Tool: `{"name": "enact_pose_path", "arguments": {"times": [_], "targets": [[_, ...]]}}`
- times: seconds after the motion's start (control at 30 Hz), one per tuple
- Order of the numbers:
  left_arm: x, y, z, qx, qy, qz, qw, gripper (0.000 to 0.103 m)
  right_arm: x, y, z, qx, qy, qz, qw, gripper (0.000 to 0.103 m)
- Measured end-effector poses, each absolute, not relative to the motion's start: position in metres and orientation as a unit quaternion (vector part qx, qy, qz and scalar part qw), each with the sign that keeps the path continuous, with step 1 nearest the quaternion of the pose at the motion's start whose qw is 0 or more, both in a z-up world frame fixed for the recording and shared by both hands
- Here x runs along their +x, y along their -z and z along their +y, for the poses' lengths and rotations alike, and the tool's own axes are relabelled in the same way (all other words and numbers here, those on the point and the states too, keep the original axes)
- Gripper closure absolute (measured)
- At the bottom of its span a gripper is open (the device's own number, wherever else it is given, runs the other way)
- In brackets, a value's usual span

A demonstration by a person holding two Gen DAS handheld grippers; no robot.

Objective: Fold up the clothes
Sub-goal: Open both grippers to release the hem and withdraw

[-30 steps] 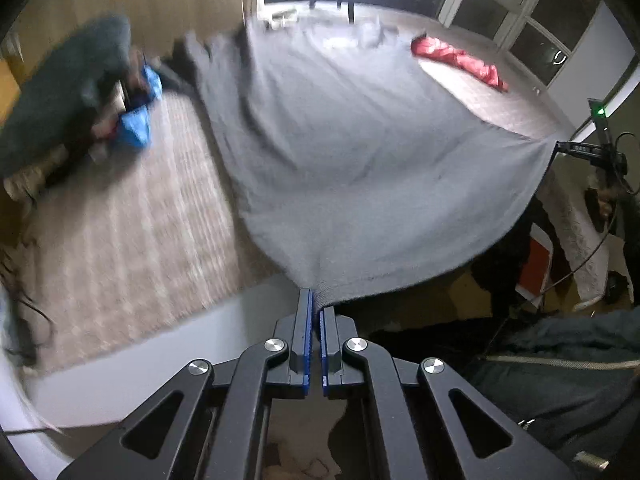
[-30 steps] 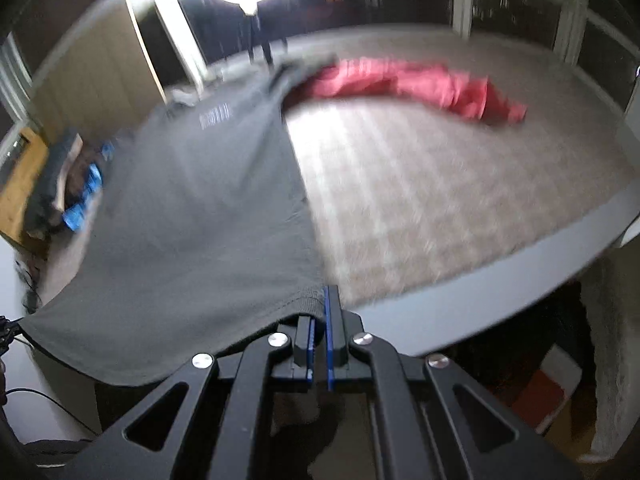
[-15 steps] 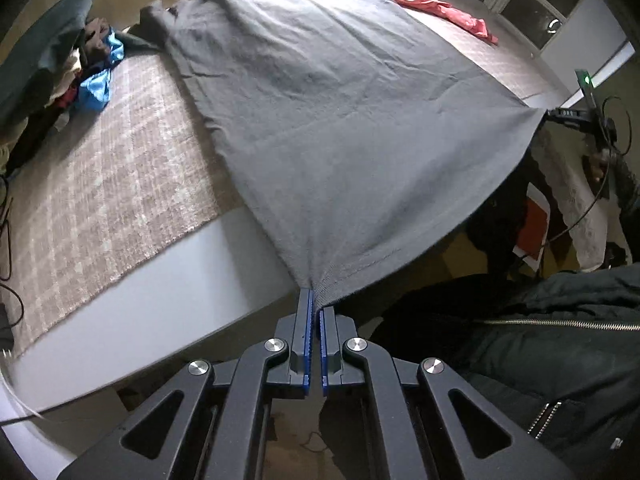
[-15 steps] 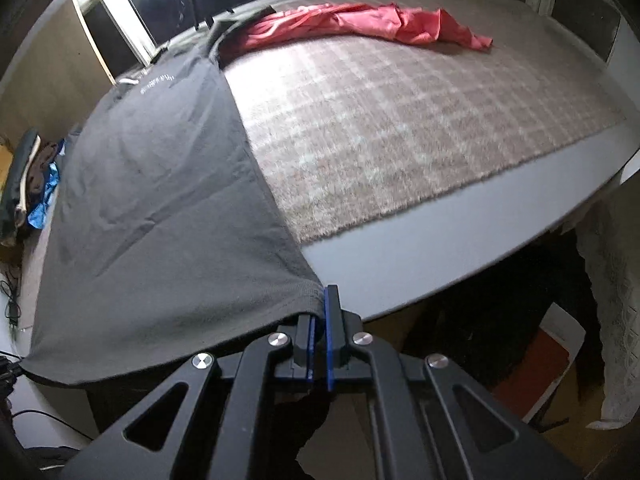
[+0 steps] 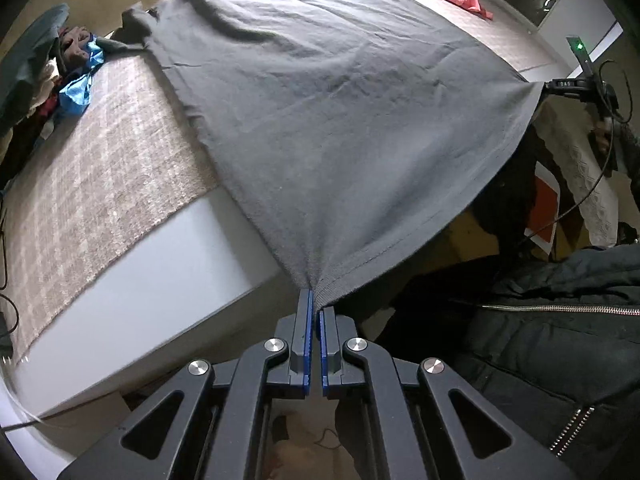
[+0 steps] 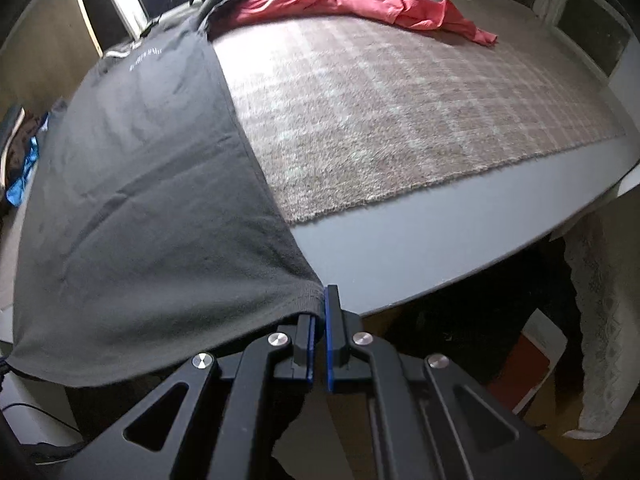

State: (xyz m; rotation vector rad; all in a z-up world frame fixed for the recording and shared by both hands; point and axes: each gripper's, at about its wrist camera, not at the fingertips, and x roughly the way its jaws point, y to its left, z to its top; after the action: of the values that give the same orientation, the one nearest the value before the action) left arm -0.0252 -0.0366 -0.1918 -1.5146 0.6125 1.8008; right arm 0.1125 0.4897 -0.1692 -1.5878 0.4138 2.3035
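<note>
A large dark grey T-shirt [image 5: 320, 92] lies spread over the plaid mat, its hem pulled past the table's near edge. My left gripper [image 5: 314, 303] is shut on one hem corner, just off the table edge. My right gripper [image 6: 319, 300] is shut on the other hem corner of the grey T-shirt [image 6: 132, 184]. The hem hangs stretched in the air between both grippers. In the left wrist view the right gripper [image 5: 576, 82] shows at the far right, holding its corner. Small white lettering sits near the shirt's collar at the far end.
A red garment [image 6: 360, 4] lies crumpled at the far side of the plaid mat [image 6: 400, 112]. A pile of clothes with a blue piece [image 5: 76, 88] sits at the left end. The white table edge [image 5: 140, 276] borders the mat. A person's dark jacket [image 5: 560, 340] is at the right.
Both grippers drew the hem back toward the near edge and lower, and the shirt settled flatter on the mat. Both stayed shut on their corners.
</note>
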Motion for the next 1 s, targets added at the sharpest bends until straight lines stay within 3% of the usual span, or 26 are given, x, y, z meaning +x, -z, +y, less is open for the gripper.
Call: {"name": "enact_pose_path", "arguments": {"times": [0.1,0.17,0.27,0.4,0.53,0.63,0.83,0.93,1.0], "targets": [[-0.023,0.193,-0.041,-0.591,-0.688,0.239,0.347,0.091,0.114,0.174,0.489,-0.575,-0.793,0.131,0.151,0.095],[-0.018,0.19,-0.051,-0.598,-0.68,0.24,0.35,0.09,0.123,0.169,0.479,-0.593,-0.786,0.093,0.15,0.079],[-0.024,0.178,-0.075,-0.605,-0.685,0.241,0.327,0.09,0.14,0.156,0.477,-0.607,-0.775,0.05,0.169,0.079],[-0.045,0.152,-0.092,-0.585,-0.719,0.229,0.297,0.091,0.138,0.113,0.493,-0.565,-0.801,0.09,0.176,0.078],[-0.076,0.138,-0.067,-0.549,-0.752,0.208,0.299,0.091,0.072,0.081,0.499,-0.497,-0.847,0.144,0.121,0.067],[-0.092,0.152,-0.026,-0.556,-0.751,0.189,0.301,0.092,-0.009,0.075,0.497,-0.465,-0.871,0.14,0.077,0.066],[-0.123,0.18,0.058,-0.57,-0.748,0.152,0.305,0.09,-0.165,0.091,0.529,-0.461,-0.876,0.134,0.051,0.066],[-0.136,0.193,0.091,-0.578,-0.746,0.135,0.303,0.09,-0.233,0.104,0.558,-0.467,-0.872,0.138,0.051,0.056],[-0.138,0.197,0.094,-0.585,-0.744,0.129,0.296,0.09,-0.265,0.114,0.575,-0.475,-0.866,0.147,0.056,0.056]]}}
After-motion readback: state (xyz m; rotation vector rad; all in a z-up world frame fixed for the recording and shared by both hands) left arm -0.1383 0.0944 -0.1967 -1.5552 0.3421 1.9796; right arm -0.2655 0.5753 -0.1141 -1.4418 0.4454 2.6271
